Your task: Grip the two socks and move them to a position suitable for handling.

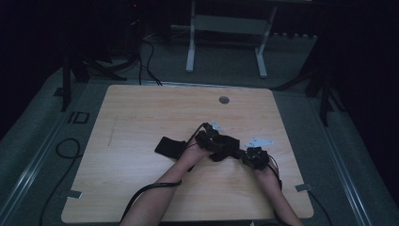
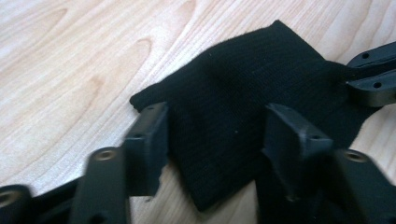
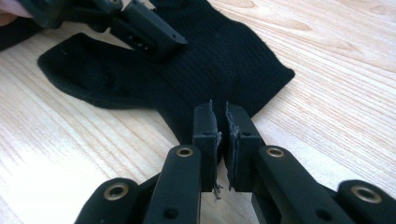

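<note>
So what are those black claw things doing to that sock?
A person is working on a black sock lying flat on a wooden table, with a gripper in each hand. The right gripper has its jaws nearly together, pinching one edge of the sock. The left gripper hangs over the sock with its jaws apart, one on each side of the cloth, not squeezing it.

Wooden table [image 1: 141,113]; white frame [image 1: 226,28] on floor beyond.
</note>
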